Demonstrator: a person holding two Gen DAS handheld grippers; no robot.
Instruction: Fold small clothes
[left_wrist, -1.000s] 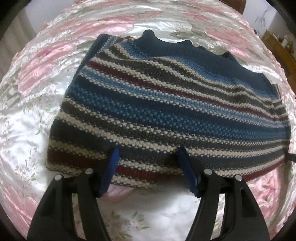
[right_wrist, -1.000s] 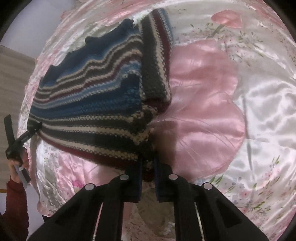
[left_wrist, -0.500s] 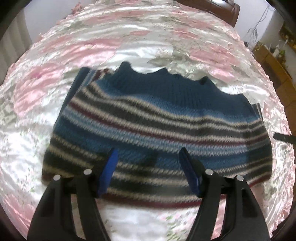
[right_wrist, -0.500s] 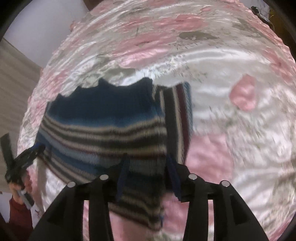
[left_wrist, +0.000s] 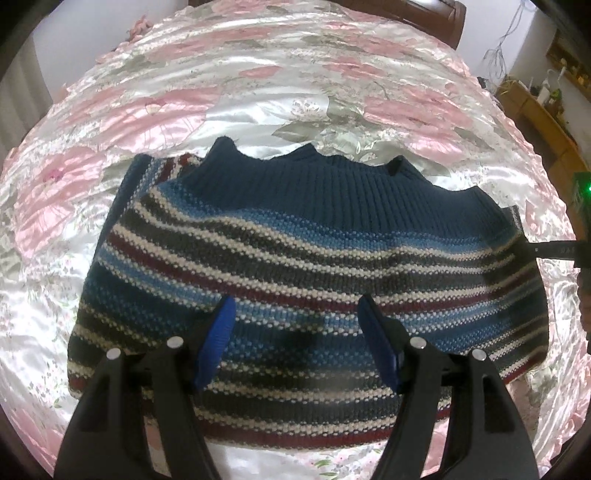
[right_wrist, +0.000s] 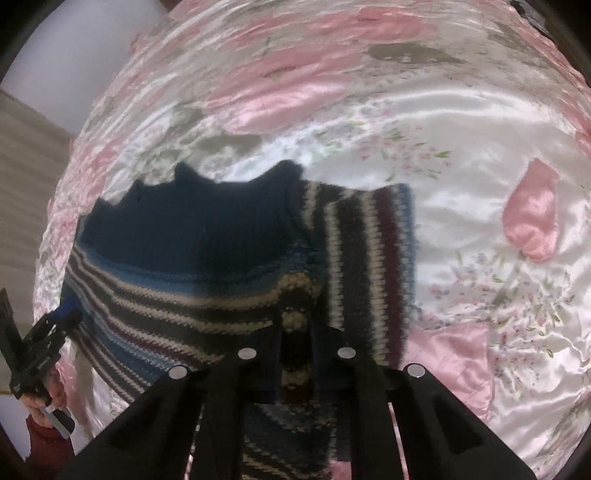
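Presently the bedspread (left_wrist: 295, 92), a pink floral satin cover, fills both views and carries the only garment visible. The striped sweater (left_wrist: 306, 258) lies on it roughly centred, its navy ribbed band (left_wrist: 332, 188) turned to the far side, the body doubled into a compact rectangle. One striped sleeve panel (right_wrist: 369, 266) shows beyond the body's edge in the right wrist view, lying flat beside the navy band.

Progress, as a judgement: the main fold appears made and the sweater is largely flat; remaining work is probably tucking the exposed sleeve panel, a further fold if a smaller packet is wanted, and smoothing.

The left gripper (left_wrist: 295, 332) hovers over the near half of the sweater with its blue pads (left_wrist: 218, 339) spread wide, holding nothing. The right gripper (right_wrist: 295, 339) sits at the sweater's near corner, fingers narrowly spaced with knit between them; whether they are actually clamping it cannot be told from this view.
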